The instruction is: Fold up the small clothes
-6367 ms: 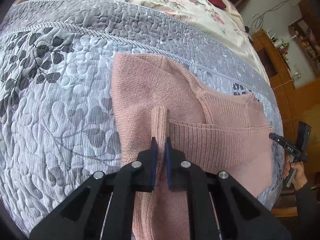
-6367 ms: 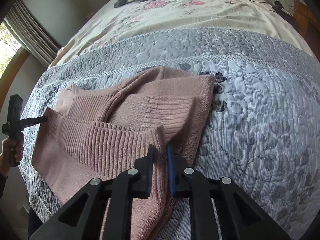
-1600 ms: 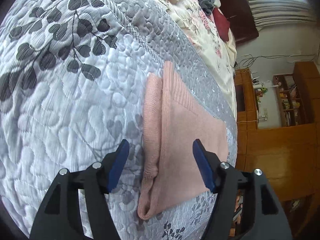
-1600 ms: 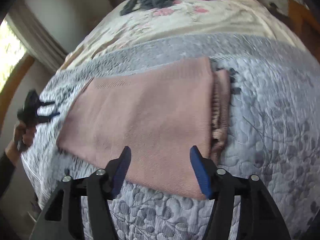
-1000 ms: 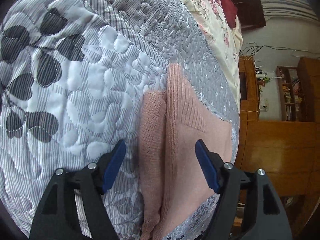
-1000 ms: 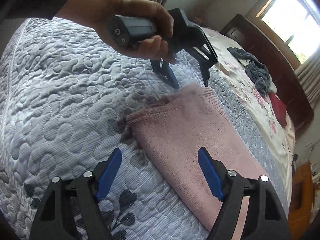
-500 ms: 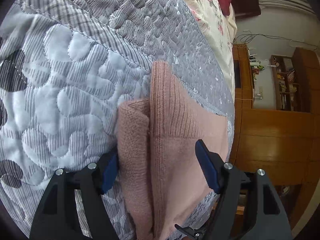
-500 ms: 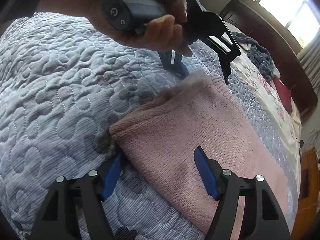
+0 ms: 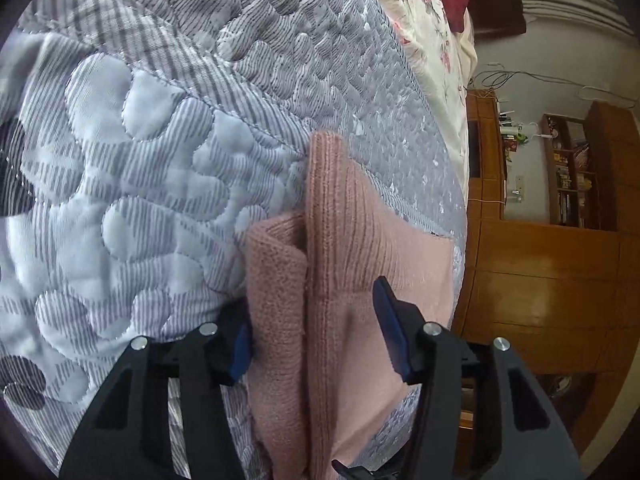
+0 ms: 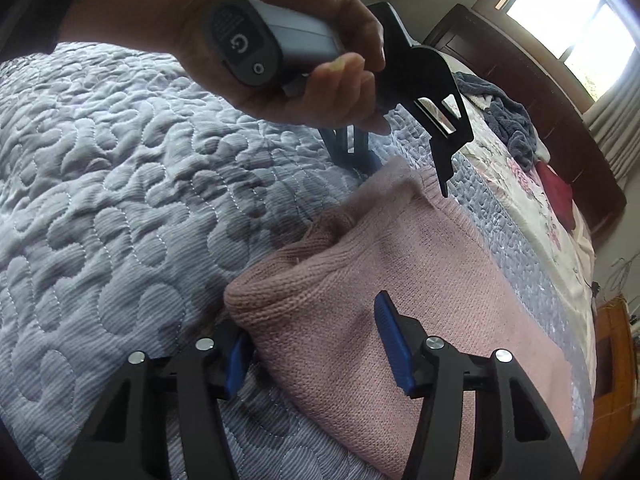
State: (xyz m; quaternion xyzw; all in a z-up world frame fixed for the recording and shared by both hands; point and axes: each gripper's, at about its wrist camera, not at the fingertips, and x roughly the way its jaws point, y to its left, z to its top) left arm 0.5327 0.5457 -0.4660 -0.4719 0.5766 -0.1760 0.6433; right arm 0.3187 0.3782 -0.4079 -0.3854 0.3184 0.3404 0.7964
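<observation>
Straddling pink sweater [image 9: 352, 280], both tongs [image 9: 316, 344] [image 10: 316, 344] agape

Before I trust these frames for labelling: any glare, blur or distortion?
Left wrist view: strong fisheye bending of the quilt; the pink sweater is sharp. Right wrist view: the window is blown out white, the sweater's far corner is blurred, and the hand looms large up close.

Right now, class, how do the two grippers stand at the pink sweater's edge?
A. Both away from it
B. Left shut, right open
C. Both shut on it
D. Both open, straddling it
D: the left gripper and right gripper each show blue pads spread wide either side of the folded pink sweater.
</observation>
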